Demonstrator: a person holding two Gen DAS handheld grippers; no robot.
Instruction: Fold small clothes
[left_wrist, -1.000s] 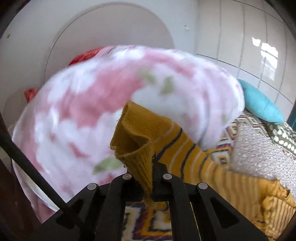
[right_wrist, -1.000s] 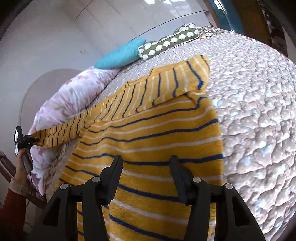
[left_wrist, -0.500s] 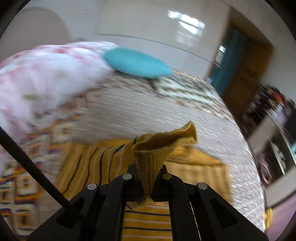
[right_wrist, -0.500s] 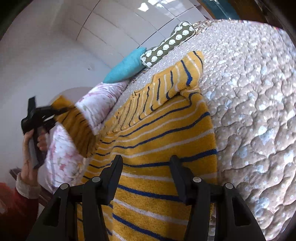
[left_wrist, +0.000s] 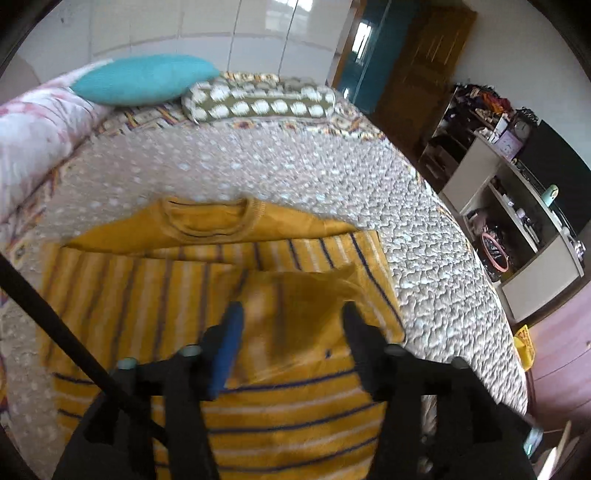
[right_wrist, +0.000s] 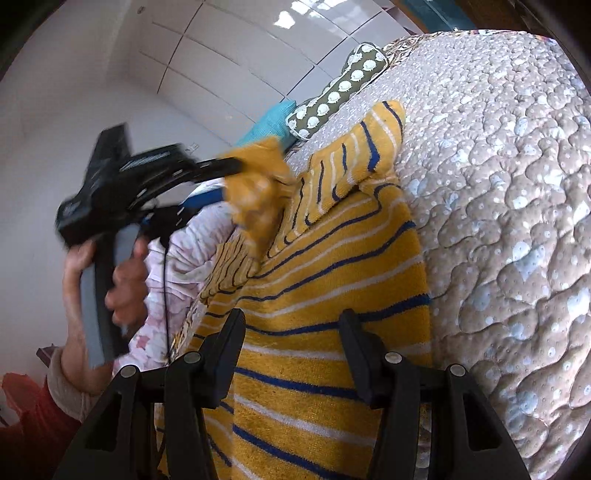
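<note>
The yellow striped sweater (left_wrist: 229, 387) is lying flat on the quilted bed (left_wrist: 295, 170), collar toward the pillows. The left tongs (left_wrist: 291, 325) have just been opening, releasing the sleeve cuff (right_wrist: 258, 199) (blurred) between them. The right tongs (right_wrist: 291, 332) are hovering spread, gripping nothing.

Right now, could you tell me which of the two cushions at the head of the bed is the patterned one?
The olive cushion with white spots is patterned; the teal cushion beside it is plain.
</note>
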